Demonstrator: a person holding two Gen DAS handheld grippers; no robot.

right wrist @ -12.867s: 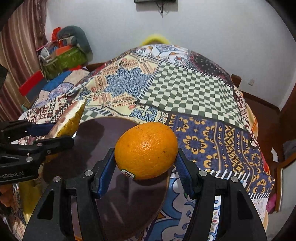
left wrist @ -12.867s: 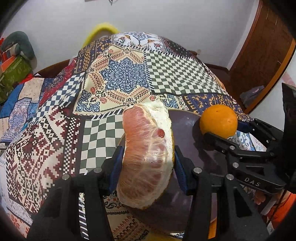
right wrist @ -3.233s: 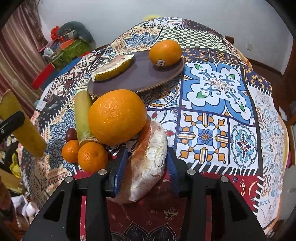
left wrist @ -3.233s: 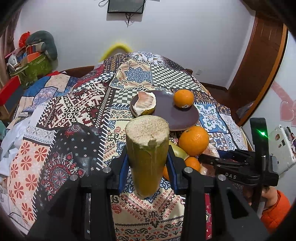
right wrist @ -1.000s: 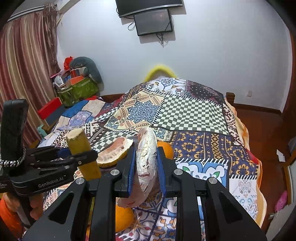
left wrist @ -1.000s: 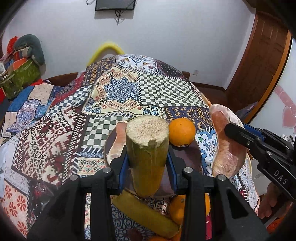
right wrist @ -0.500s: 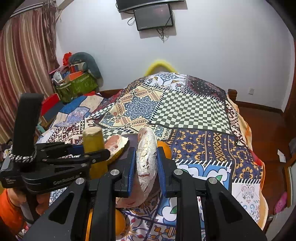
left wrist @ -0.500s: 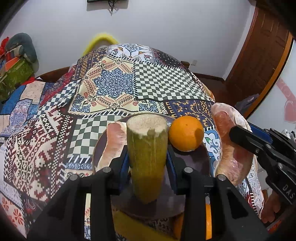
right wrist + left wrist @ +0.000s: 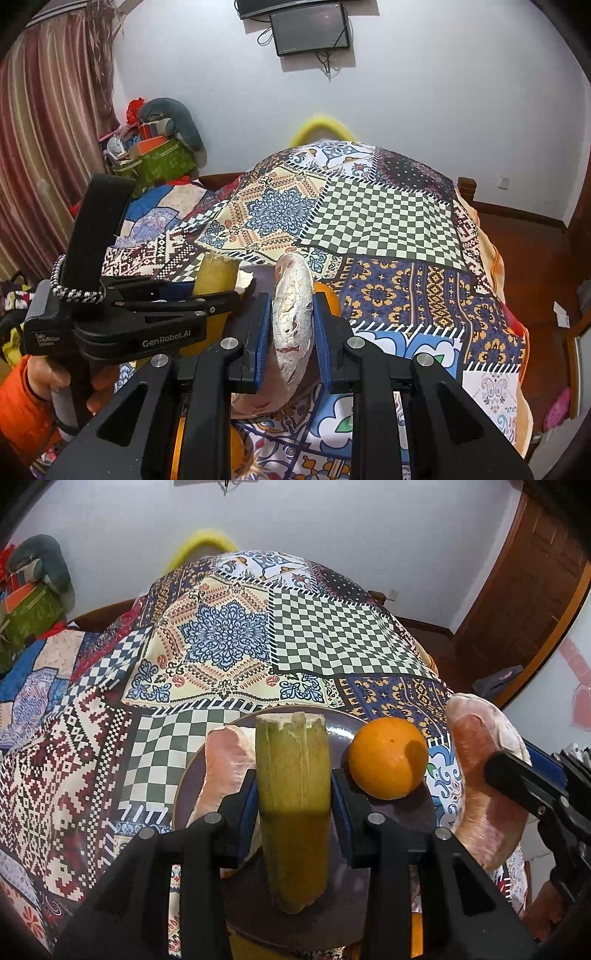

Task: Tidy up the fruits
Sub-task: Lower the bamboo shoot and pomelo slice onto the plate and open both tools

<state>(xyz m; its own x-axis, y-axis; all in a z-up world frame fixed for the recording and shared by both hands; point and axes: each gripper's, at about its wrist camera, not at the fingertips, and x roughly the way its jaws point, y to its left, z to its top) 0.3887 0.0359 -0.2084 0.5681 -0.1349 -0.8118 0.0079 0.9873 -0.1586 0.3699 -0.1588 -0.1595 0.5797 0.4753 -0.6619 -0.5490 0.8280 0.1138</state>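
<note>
Left gripper [image 9: 294, 805]: jaws clenched on a cane piece [image 9: 293, 812], held upright, its lower end over the plate [image 9: 347, 915]. Plate: dark, round, on the patchwork-covered desk [image 9: 229, 642]. Just left of the jaws, a pomelo wedge [image 9: 225, 771] on the plate; just right, an orange [image 9: 388, 762] on the plate. Right gripper [image 9: 288, 325]: jaws clenched on a wrapped pomelo slice [image 9: 293, 317], held edge-on; orange partly hidden behind the right jaw.
</note>
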